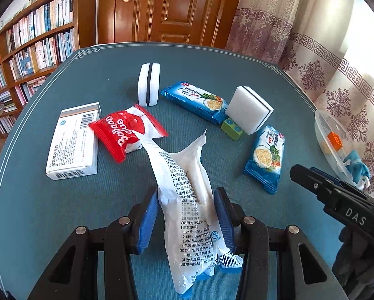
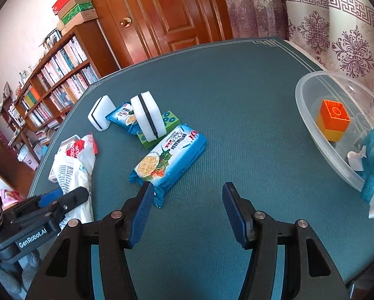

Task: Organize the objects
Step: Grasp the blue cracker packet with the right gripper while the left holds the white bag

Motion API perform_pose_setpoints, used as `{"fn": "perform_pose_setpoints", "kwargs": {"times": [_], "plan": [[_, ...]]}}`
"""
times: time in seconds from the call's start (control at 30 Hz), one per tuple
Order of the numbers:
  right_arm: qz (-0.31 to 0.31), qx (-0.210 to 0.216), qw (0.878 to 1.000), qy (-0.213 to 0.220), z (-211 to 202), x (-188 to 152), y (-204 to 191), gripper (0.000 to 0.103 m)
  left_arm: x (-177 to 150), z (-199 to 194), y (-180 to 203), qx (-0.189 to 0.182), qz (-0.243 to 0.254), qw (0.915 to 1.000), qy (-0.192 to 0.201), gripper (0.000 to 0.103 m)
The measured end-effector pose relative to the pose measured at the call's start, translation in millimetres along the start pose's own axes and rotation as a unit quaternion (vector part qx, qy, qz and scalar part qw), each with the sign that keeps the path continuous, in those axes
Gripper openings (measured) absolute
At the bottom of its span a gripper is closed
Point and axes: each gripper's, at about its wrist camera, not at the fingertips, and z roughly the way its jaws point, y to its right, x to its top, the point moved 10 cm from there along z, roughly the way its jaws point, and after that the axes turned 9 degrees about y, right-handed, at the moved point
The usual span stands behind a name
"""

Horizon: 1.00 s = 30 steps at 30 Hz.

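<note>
Left gripper (image 1: 187, 215), as I see it, tilts steeply down at the table (image 1: 61, 200) and is clenched on the white pouch (image 1: 187, 200), blue pads pressing both its sides. Its long axis runs along my fingers, the far end crumpled toward the red Balloon packet (image 1: 126, 132). Right gripper (image 2: 187, 215) also tilts down, released and empty; the near biscuit packet (image 2: 169, 157) lies just ahead, touching its left finger (image 2: 141, 212), long axis slanting up to the right.
</note>
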Motion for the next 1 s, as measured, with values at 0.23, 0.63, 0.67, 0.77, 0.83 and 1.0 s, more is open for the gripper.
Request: {"fn": "perform_pose_setpoints", "kwargs": {"times": [0.23, 0.63, 0.67, 0.77, 0.83, 1.0], "plan": [[0.016, 0.003, 1.000, -0.010, 30.0, 14.6, -10.0, 0.069, -4.9, -3.7, -6.4, -0.013, -0.001, 0.9999, 0.001, 0.064], [-0.037, -0.039, 0.998, -0.015, 57.9, 11.3, -24.1, 0.069, -16.8, 1.8, -18.4, -0.010, -0.004, 0.9999, -0.009, 0.075], [-0.042, -0.040, 0.998, -0.014, 57.8, 11.1, -24.5, 0.069, -17.5, 2.0, -18.3, -0.010, -0.003, 0.9999, -0.010, 0.075], [-0.056, -0.046, 0.997, -0.011, 58.9, 10.6, -25.3, 0.069, -19.3, 3.5, -15.8, -0.012, 0.001, 0.9999, -0.011, 0.070], [-0.069, -0.050, 0.996, -0.010, 58.8, 9.1, -26.6, 0.069, -19.2, 3.0, -14.3, -0.011, 0.007, 0.9999, -0.010, 0.061], [-0.091, -0.061, 0.994, -0.005, 55.5, 5.8, -24.5, 0.058, -19.6, 2.2, -13.0, -0.013, 0.008, 0.9998, -0.009, 0.051]]}}
